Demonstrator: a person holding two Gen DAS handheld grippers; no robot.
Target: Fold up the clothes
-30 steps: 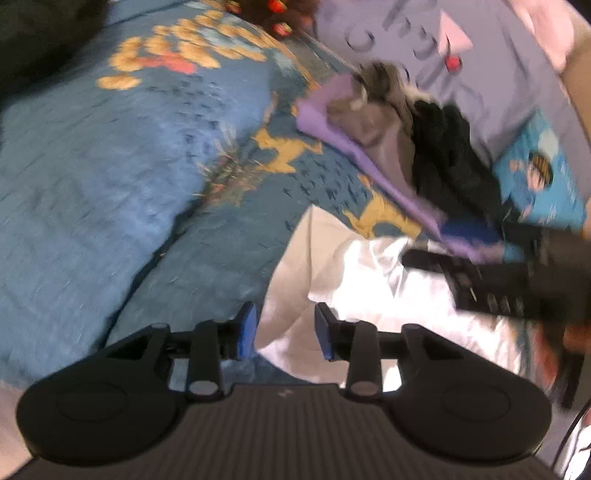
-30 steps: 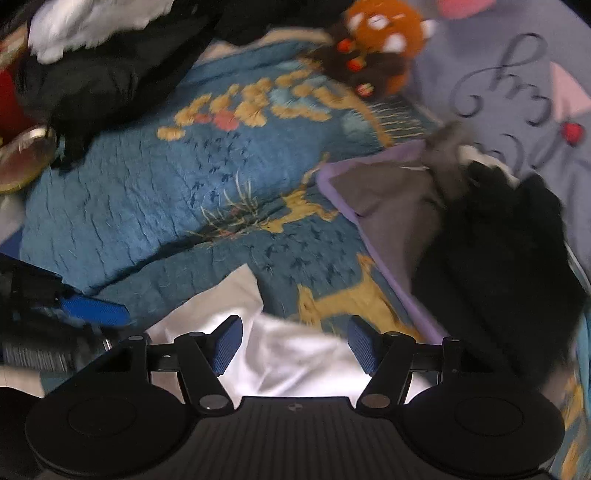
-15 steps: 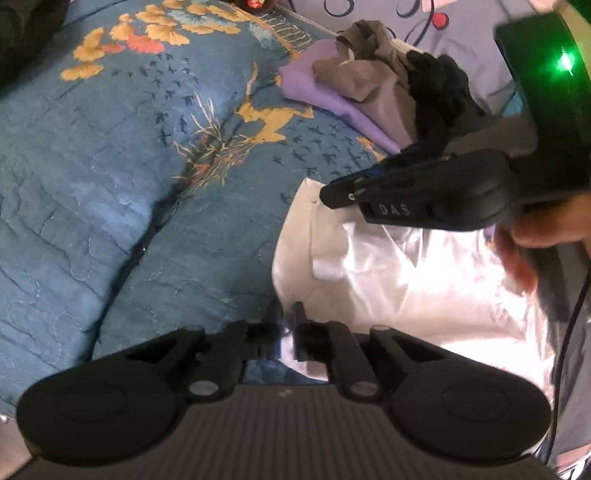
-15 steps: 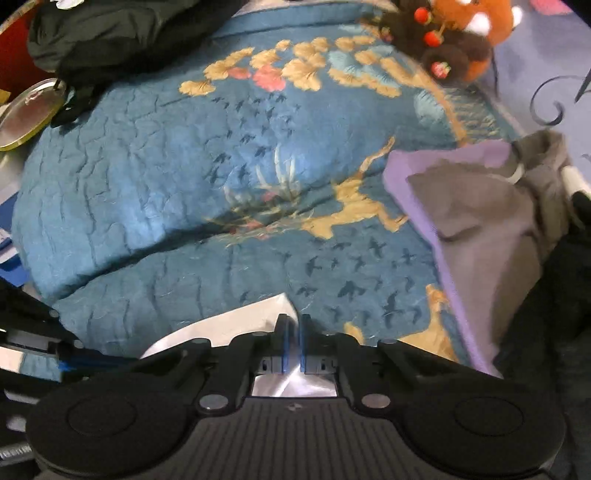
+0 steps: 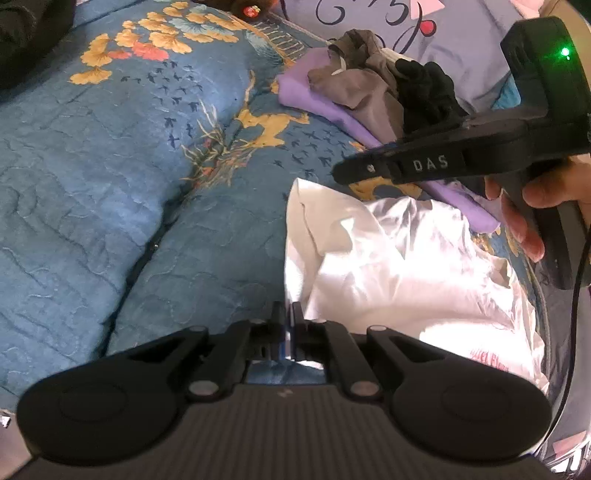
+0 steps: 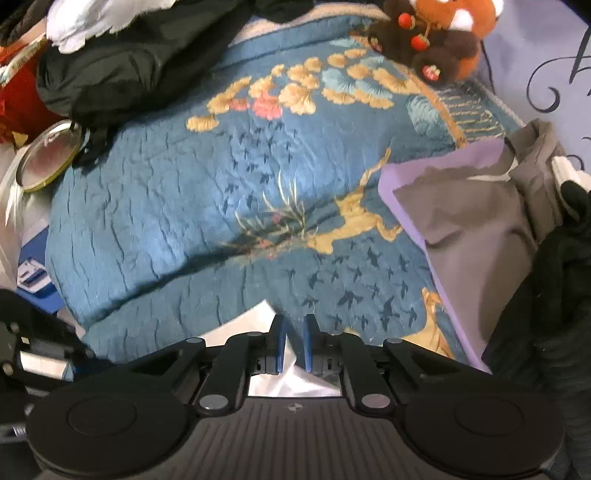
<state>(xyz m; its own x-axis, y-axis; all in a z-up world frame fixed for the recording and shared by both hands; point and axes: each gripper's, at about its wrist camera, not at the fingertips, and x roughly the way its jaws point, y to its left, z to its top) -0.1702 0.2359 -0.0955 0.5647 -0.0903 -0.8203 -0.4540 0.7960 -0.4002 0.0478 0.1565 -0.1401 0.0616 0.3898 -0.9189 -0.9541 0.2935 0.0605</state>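
Note:
A white shiny garment (image 5: 399, 266) lies crumpled on the blue quilted bedspread (image 5: 110, 177). My left gripper (image 5: 287, 314) is shut on the garment's near left edge. My right gripper (image 6: 293, 334) is nearly shut, and a corner of the white garment (image 6: 258, 314) sticks up between its blue pads. The right gripper's body also shows in the left wrist view (image 5: 443, 162), held by a hand over the garment's far edge.
A pile of purple, grey and black clothes (image 5: 369, 96) lies beyond the garment, also in the right wrist view (image 6: 480, 221). A stuffed toy (image 6: 439, 33) and a lilac pillow (image 5: 424, 26) sit at the back. A black jacket (image 6: 122, 66) and a round tin (image 6: 51, 155) lie far left.
Both grippers closed from open onto the white garment's edges. The right gripper's pads have since parted slightly. The right gripper has moved to the garment's far corner.

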